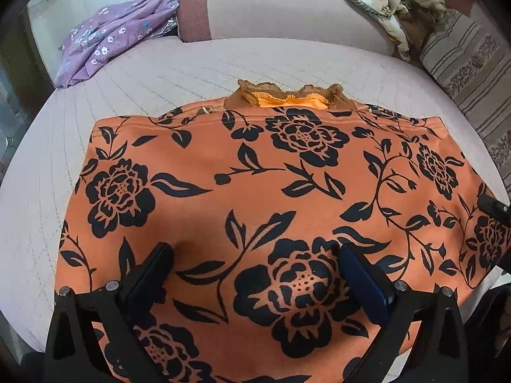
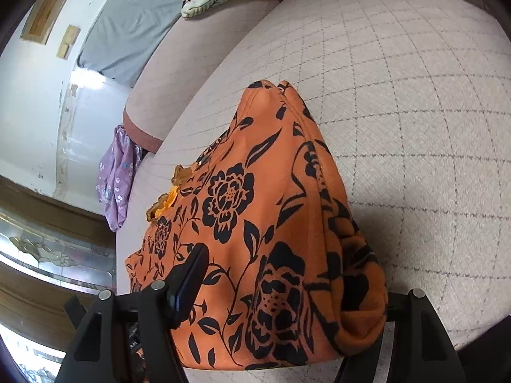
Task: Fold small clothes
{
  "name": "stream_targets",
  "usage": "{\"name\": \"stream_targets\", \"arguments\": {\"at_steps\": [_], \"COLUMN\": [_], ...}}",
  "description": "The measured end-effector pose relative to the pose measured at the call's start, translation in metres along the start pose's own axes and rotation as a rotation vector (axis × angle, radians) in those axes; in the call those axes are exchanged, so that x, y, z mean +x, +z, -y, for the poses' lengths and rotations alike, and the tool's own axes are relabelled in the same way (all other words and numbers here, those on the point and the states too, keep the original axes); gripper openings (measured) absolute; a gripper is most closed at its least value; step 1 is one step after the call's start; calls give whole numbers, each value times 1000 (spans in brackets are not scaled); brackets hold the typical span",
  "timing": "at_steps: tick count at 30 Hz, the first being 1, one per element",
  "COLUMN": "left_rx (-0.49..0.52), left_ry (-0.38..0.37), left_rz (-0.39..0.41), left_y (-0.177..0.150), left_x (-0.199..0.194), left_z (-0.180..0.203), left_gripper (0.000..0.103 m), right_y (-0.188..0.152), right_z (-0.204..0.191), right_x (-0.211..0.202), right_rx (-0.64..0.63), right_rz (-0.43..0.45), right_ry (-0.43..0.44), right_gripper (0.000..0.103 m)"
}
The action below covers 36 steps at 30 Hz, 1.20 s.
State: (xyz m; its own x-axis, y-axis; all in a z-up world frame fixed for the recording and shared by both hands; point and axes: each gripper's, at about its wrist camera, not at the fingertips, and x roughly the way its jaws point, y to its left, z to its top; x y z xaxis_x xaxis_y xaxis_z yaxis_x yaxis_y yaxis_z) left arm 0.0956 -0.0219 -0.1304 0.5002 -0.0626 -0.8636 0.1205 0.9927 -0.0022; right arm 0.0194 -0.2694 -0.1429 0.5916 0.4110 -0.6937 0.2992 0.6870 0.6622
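An orange garment with black flowers [image 1: 271, 191] lies spread on the pale quilted sofa seat [image 1: 159, 73], its ruffled neckline [image 1: 287, 95] at the far side. My left gripper [image 1: 255, 265] is open, its fingers resting on the near part of the cloth. In the right wrist view the same garment [image 2: 255, 223] is bunched between my right gripper's fingers [image 2: 188, 281]; its right finger is hidden under a fold. The right gripper [image 2: 274, 287] looks open with cloth draped over it. The right gripper's tip [image 1: 493, 206] shows at the left view's right edge.
A purple flowered garment [image 1: 108, 38] lies at the back left by the sofa arm. A cream patterned cloth [image 1: 392, 0] is heaped at the back right, beside a striped cushion [image 1: 472, 63]. A pink bolster [image 1: 271, 9] lines the back.
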Motion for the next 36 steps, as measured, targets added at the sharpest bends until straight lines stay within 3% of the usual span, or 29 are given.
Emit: {"name": "stream_targets", "arguments": {"at_steps": [6,10,12,13,15,17,18,19,20,22,25,30,34,36], "left_rx": [-6,-4,3,7,22,24,21,22,24,14,-54,-240,-430,-505], "left_ry": [-6,-12,1,12,18,20,14,7,-2,-32,-55,-31,53,67], "left_rz": [-1,40,32,-10,35,28,25,22,18,15,59,237,334,330], "left_y": [-5,-2,-2,-4,-8,-7,-6,-5,-5,-3,0,-11,-37,-49], "left_x": [-3,-16,-8,4,5,4,4,4,3,-2,-21,-85,-114,-111], "left_z": [1,1,2,2,3,3,2,1,0,-5,-29,-109,-183,-210], "left_gripper": [103,103,103,103,103,103,103,103,103,103,103,103,103,103], "right_y": [-1,-1,-1,-1,0,1,1,2,3,7,14,9,-35,-73], "right_z": [-2,-4,-6,-6,0,1,-1,-3,-5,-14,-60,-160,-250,-286], "right_x": [4,4,2,3,5,6,7,8,10,10,-4,-24,-17,7], "right_rx": [-16,-15,-32,-31,-2,-11,-33,-54,-70,-87,-184,-354,-538,-638], "right_rz": [-4,0,6,6,4,10,6,1,-11,-10,43,110,92,32], "right_ry": [-15,-21,-27,-28,-15,-5,-14,-29,-46,-58,-43,61,158,179], "right_gripper": [68,66,66,67,67,65,59,30,20,19,18,18,19,18]}}
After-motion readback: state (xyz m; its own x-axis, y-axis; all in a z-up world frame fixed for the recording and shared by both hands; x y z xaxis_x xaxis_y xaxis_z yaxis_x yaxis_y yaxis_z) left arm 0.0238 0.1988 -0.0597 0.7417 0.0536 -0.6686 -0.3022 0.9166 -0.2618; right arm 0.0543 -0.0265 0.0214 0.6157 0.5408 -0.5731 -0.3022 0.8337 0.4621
